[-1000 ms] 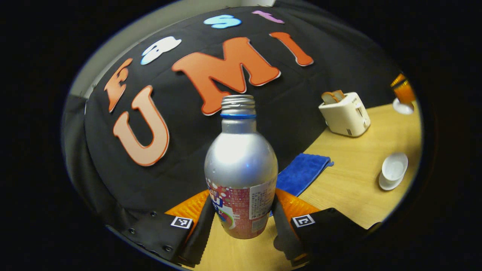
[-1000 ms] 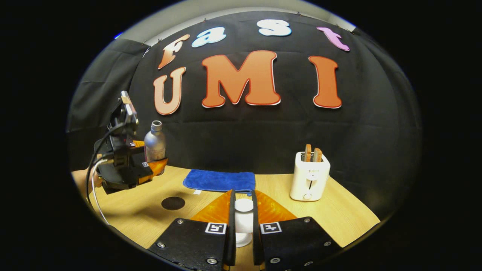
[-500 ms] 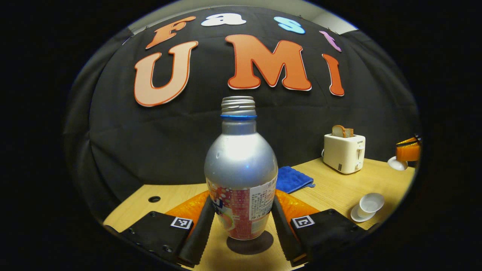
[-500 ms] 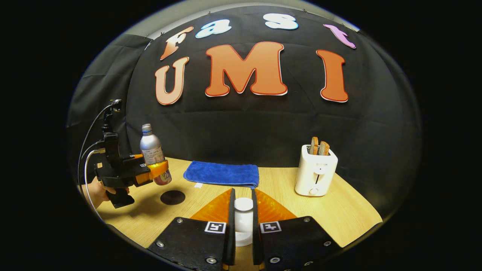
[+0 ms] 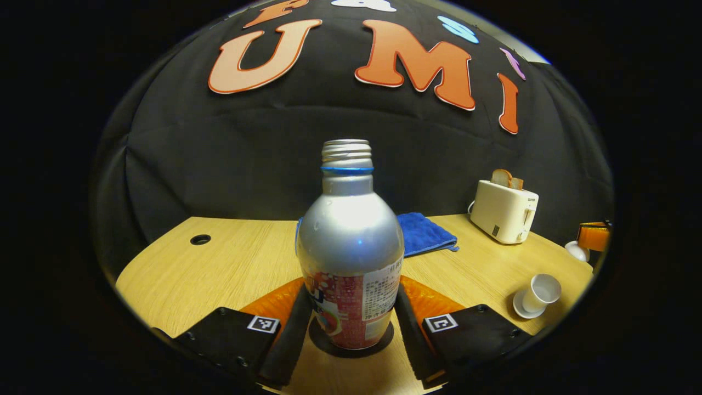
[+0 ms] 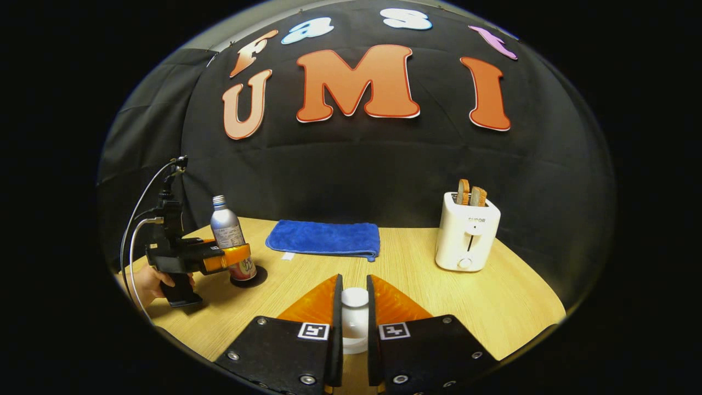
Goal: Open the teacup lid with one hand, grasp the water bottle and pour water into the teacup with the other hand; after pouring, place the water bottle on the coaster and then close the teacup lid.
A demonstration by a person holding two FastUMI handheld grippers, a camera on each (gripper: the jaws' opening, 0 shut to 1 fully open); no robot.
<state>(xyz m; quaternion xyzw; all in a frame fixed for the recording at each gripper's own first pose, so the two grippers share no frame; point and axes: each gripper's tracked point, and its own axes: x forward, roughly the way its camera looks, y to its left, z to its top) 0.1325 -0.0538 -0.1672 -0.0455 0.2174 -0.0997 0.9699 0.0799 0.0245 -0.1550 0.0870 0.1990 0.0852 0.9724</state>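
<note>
While the left tongs (image 5: 348, 329) clamp the aluminium bottle (image 5: 349, 247) upright on the dark coaster (image 6: 249, 277), the right tongs (image 6: 351, 329) pinch the lid (image 6: 355, 321) (teacup (image 5: 540, 292) uncovered on the worktop (image 5: 230, 258)), presumably ready to recap.

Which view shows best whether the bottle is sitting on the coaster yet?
The right gripper view: from the side, the bottle stands upright with its base on the dark coaster, left tongs around it. The left gripper view shows the bottle close up, with just a dark rim of coaster under it.

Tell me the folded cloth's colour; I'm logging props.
Blue cloth, clearest in the right gripper view.
</note>
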